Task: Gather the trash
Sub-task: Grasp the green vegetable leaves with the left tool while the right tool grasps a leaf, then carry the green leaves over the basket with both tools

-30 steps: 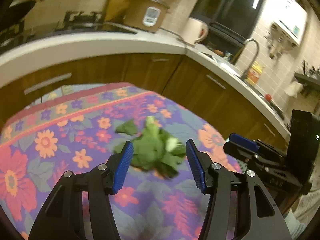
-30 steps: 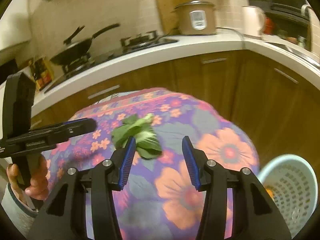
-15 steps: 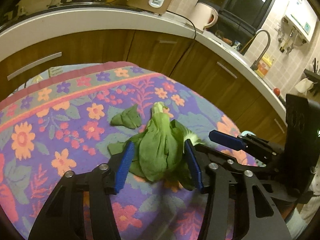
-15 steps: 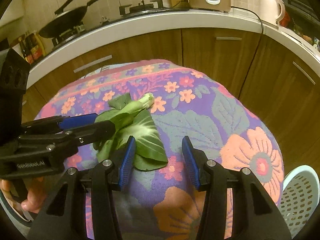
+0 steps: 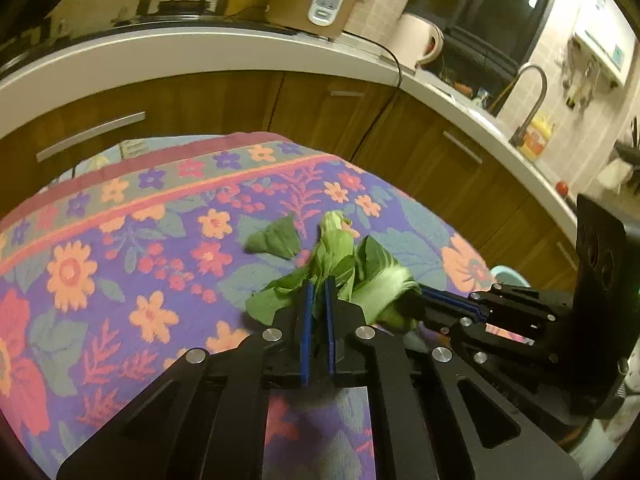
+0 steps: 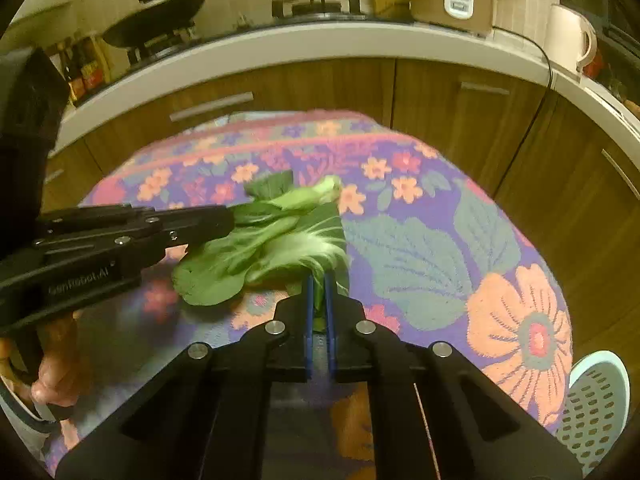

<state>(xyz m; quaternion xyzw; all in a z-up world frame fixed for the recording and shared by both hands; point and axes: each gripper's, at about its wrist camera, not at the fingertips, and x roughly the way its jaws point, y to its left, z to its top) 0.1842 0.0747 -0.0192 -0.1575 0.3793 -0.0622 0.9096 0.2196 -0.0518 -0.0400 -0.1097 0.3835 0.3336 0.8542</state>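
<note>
A bunch of green vegetable leaves (image 5: 340,256) (image 6: 256,248) lies on the flowered tablecloth (image 5: 120,280). My left gripper (image 5: 318,292) is closing tight on the near part of the bunch, and leaf is pinched between its blue pads. My right gripper (image 6: 319,284) is closing on the pale-ribbed leaf at the bunch's right side, its pads pressing the leaf stalk. Each gripper shows in the other's view: the right one (image 5: 424,306) at the bunch's right, the left one (image 6: 224,220) at its left. A small loose leaf scrap (image 5: 276,236) lies just beyond the bunch.
A pale blue perforated basket (image 6: 596,396) stands low, off the table's right edge. A person's hand (image 6: 56,364) grips the left tool. Wooden cabinets and a white counter (image 5: 200,48) with a rice cooker (image 5: 316,0), kettle and sink curve behind the table.
Both grippers came down onto the leaf bunch and went from open to shut on it. The leaves bunched up between the pads.
</note>
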